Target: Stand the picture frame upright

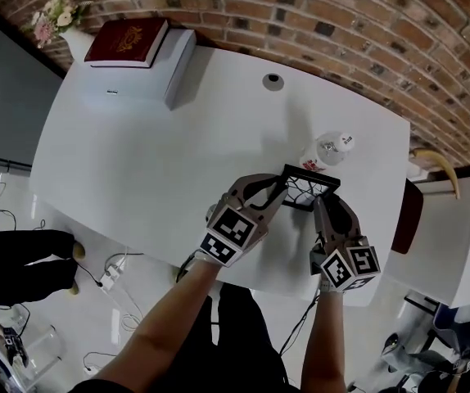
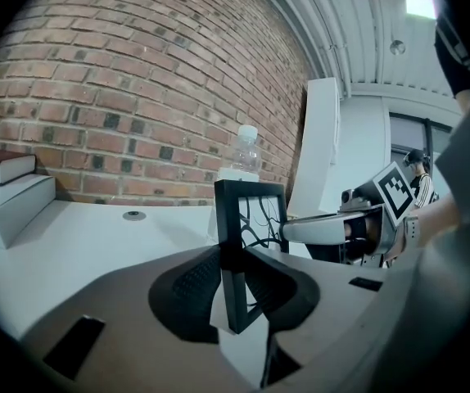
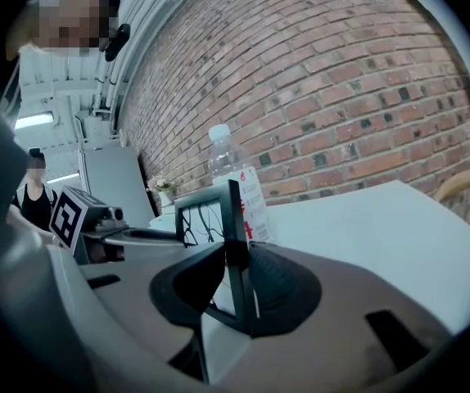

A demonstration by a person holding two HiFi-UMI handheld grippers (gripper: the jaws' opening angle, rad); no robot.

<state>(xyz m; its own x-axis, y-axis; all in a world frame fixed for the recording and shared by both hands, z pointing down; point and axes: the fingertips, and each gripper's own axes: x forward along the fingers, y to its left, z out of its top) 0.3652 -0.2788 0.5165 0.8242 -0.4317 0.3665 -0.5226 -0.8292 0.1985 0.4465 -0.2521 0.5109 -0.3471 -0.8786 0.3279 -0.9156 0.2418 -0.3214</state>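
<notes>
One brick wall (image 1: 341, 23) curves across the room well behind the picture frame (image 1: 309, 188). One white table (image 1: 137, 162), glossy and mostly bare, spreads beneath the frame and away to its left. The frame is toward the table's near edge. A pale floor with loose cables (image 1: 112, 277) shows below the frame's side of the table.

One white box (image 1: 149, 84) sits far back and to the left of the frame. It carries one red book (image 1: 127, 41), and one vase of flowers (image 1: 55, 19) stands farther left still.

Two grippers flank the frame. The left gripper (image 1: 280, 188) has its jaws clamped on the frame's left bar, and the right gripper (image 1: 321, 207) has its jaws clamped on the right bar.

One clear water bottle (image 1: 329, 150) stands just behind the frame. The single black frame is held upright between the grippers; I cannot tell whether its lower edge touches the table. One round cable port (image 1: 273, 81) lies well behind the frame.
</notes>
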